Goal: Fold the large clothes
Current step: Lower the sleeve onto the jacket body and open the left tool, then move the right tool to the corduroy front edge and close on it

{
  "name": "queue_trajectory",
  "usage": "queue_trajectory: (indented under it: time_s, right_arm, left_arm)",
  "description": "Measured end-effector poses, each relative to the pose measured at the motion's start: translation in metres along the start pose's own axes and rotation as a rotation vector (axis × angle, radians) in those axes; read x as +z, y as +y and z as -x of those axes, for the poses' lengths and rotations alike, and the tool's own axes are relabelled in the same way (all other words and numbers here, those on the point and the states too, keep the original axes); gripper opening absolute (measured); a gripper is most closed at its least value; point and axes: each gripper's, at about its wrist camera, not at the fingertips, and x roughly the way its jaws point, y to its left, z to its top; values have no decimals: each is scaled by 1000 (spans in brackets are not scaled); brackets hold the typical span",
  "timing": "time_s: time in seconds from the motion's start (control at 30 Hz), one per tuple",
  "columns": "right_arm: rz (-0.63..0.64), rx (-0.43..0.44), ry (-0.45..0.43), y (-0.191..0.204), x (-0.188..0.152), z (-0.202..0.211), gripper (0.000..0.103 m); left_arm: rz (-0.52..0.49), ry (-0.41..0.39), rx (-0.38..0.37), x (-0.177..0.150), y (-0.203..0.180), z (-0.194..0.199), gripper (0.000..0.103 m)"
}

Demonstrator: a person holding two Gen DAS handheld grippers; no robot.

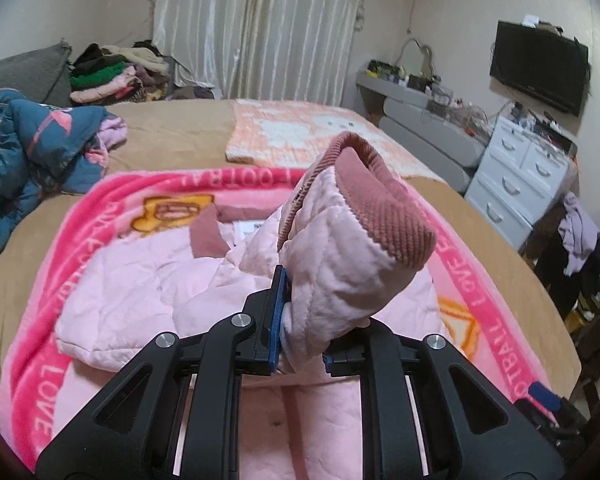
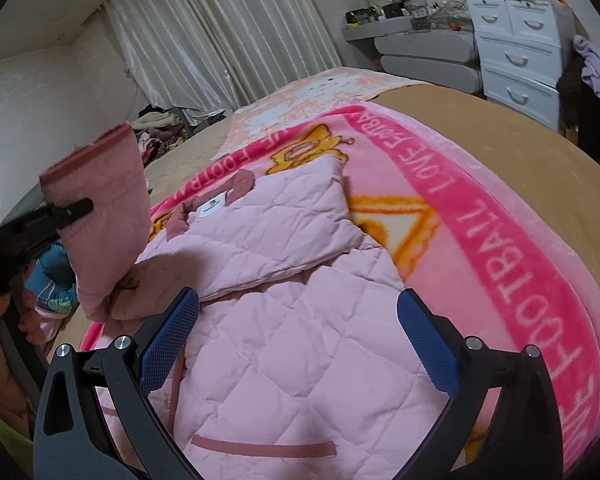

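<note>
Pink quilted fabric is pinched between the pads of the left hand-held gripper (image 1: 300, 320): it is clamped on the sleeve (image 1: 340, 248) of a padded jacket (image 2: 284, 344), just below the darker ribbed cuff (image 1: 384, 204), and holds the sleeve raised above the jacket body. The right hand-held gripper (image 2: 296, 344) hangs over the lower jacket body with its blue pads spread wide and nothing between them.

Task status, judged from the layout:
- The jacket lies flat on a pink blanket (image 2: 500, 248) with the collar (image 2: 242, 182) at the far end.
- The far side, toward the collar, already lies doubled over the body.
- The raised sleeve is not yet laid down; it appears bound for the jacket body.
- The lengthwise fold of the body remains to be done.

Surface: the blanket is spread on a bed (image 1: 172, 136) with a tan cover. A blue patterned quilt (image 1: 28, 148) lies bunched at one side, and a pale orange towel (image 1: 300, 132) lies beyond the blanket.

Room: a stack of clothes (image 1: 116, 76) sits near the curtains (image 1: 260, 28). White drawers (image 1: 520, 176) and a wall television (image 1: 540, 66) stand on the far side.
</note>
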Motion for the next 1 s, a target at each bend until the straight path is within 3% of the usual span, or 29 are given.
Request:
queue_trajectory:
  time_s: [0.27, 0.5, 0.57, 0.7, 0.8, 1.0]
  right_arm:
    - [-43, 6, 9, -12, -1, -2, 99]
    - [-49, 7, 18, -11, -1, -5, 99]
    - [-51, 0, 22, -12, -2, -7, 99]
    - [-69, -8, 31, -14, -3, -12, 99]
    - [-75, -15, 44, -13, -5, -18, 99]
    - [-44, -1, 89, 4, -12, -34, 99]
  left_arm:
    - [-66, 93, -10, -26, -26, -31, 19]
    - [-136, 184, -42, -51, -41, -50, 60]
    - [-153, 200, -46, -57, -44, -53, 64]
    - [-161, 242, -98, -69, -43, -51, 85]
    - [-153, 239, -128, -73, -36, -42, 91]
    - [-75, 208, -79, -67, 11, -25, 94]
